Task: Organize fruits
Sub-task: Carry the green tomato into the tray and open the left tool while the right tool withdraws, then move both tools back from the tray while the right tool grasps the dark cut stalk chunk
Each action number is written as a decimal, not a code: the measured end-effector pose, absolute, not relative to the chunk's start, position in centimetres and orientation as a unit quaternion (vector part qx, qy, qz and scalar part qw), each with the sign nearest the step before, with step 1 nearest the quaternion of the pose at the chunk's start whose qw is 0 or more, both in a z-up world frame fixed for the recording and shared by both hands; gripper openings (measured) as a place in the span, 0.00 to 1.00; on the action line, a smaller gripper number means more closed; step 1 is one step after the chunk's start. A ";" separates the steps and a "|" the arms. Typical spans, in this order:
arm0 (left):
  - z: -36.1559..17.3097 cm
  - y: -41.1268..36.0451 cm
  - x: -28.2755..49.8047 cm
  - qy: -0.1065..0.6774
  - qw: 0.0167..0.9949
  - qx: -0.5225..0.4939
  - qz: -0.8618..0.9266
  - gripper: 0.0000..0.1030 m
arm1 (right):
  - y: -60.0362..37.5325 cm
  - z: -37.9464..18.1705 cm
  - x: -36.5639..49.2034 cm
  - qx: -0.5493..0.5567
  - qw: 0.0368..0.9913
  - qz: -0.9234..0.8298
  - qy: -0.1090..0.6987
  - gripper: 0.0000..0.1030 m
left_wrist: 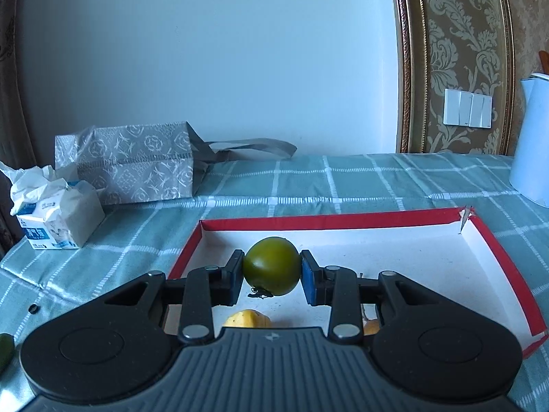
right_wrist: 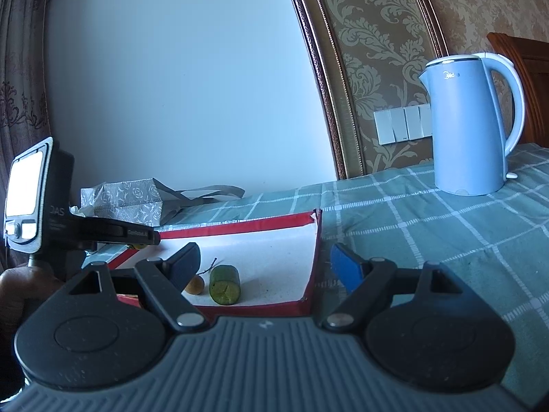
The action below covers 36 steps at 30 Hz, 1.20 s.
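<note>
In the left wrist view my left gripper (left_wrist: pixel 271 269) is shut on a round green tomato (left_wrist: pixel 271 257), held just above the white floor of a red-rimmed box (left_wrist: pixel 329 221). Below it a yellow fruit piece (left_wrist: pixel 245 319) and an orange bit (left_wrist: pixel 371 326) lie in the box, partly hidden by the gripper body. In the right wrist view my right gripper (right_wrist: pixel 266 267) stands open and empty over the box's near right corner (right_wrist: pixel 308 304). Between its fingers I see a green cucumber piece (right_wrist: pixel 224 285) and a small brown fruit (right_wrist: pixel 195 285) on the box floor.
The box rests on a teal checked tablecloth (right_wrist: pixel 429 240). A blue kettle (right_wrist: pixel 470 127) stands at the back right. A patterned grey bag (left_wrist: pixel 133 164) and a tissue pack (left_wrist: pixel 55 213) sit at the back left. A green object (left_wrist: pixel 5 346) shows at the left edge.
</note>
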<state>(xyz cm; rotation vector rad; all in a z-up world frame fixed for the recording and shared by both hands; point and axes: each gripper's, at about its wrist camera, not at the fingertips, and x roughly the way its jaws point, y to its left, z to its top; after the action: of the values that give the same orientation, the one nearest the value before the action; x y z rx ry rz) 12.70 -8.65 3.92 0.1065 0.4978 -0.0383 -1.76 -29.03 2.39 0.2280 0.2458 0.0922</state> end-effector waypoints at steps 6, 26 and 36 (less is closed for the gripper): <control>3.8 -8.7 13.1 0.246 0.967 0.054 -0.022 0.33 | -29.1 2.4 -1.6 0.114 0.985 0.045 0.122 0.79; 5.5 -5.3 8.7 0.218 0.975 0.032 -0.007 0.76 | -29.0 2.2 -1.2 0.115 0.979 0.076 0.151 0.80; 3.2 2.0 1.6 0.197 0.980 0.017 0.032 0.76 | -25.1 1.6 -1.0 0.059 0.963 0.159 0.211 0.79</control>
<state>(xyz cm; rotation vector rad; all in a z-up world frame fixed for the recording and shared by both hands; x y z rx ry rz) 1.63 1.97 3.21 0.0343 0.3976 0.0649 -0.96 -25.08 1.64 0.1199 0.4281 0.3226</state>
